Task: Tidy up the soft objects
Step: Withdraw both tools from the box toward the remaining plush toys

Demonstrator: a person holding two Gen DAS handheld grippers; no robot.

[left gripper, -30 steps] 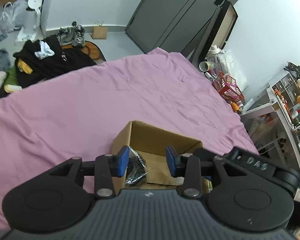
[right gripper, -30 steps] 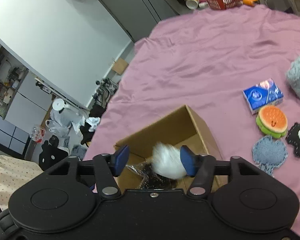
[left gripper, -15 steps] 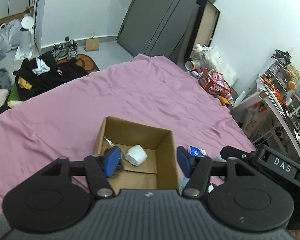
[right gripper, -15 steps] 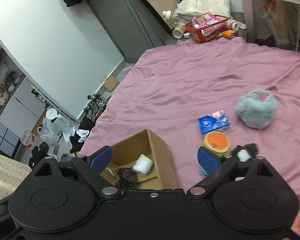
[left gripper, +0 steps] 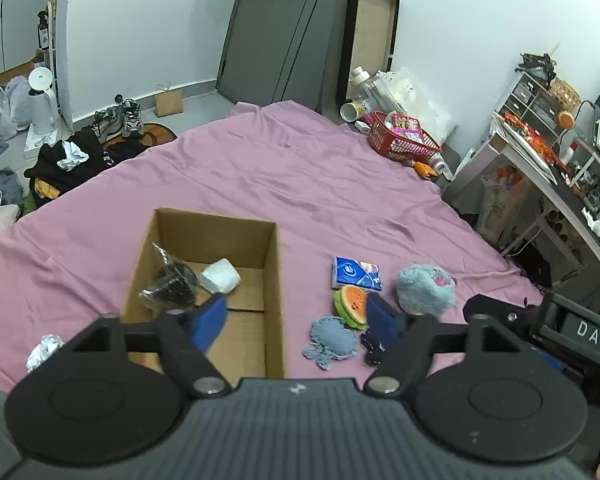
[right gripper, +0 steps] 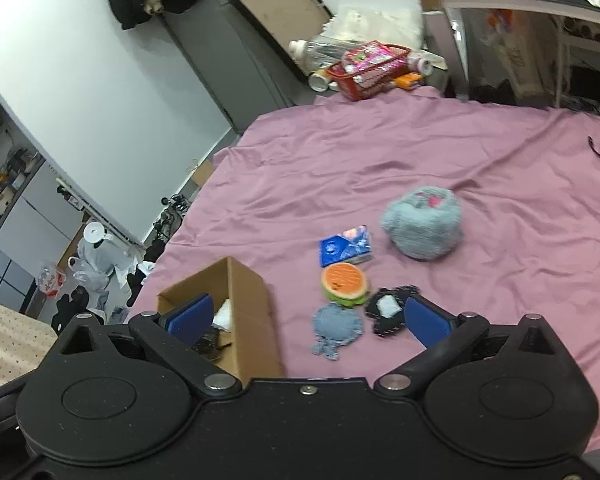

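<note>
Both grippers empty, jaws spread wide. Left gripper (left gripper: 296, 320) hangs above the near right corner of the box (left gripper: 274, 272); right gripper (right gripper: 306, 320) hangs above the gap between the box (right gripper: 256, 312) and the loose items.

Box: open cardboard, on the pink bed sheet (left gripper: 260, 168). Inside: white pouf (left gripper: 220, 276) toward the far wall, touching a crinkled clear bag with dark contents (left gripper: 168, 288) at the left wall.

Outside the box, to its right, a tight cluster on the sheet:
- burger plush (right gripper: 344, 282), orange top, green rim
- denim patch (right gripper: 336, 330), just in front of the burger
- black patch with pale centre (right gripper: 388, 314), beside the denim patch, partly hidden by the right finger pad in the left wrist view
- tissue pack (right gripper: 346, 246), blue, just behind the burger
- grey fuzzy ball (right gripper: 422, 226), pink spot on top, right of the pack, apart from it

Crumpled white wad (left gripper: 44, 350) lies on the sheet left of the box, at the near edge.

Beyond the far edge of the bed: red basket (left gripper: 404, 140) full of packets.
</note>
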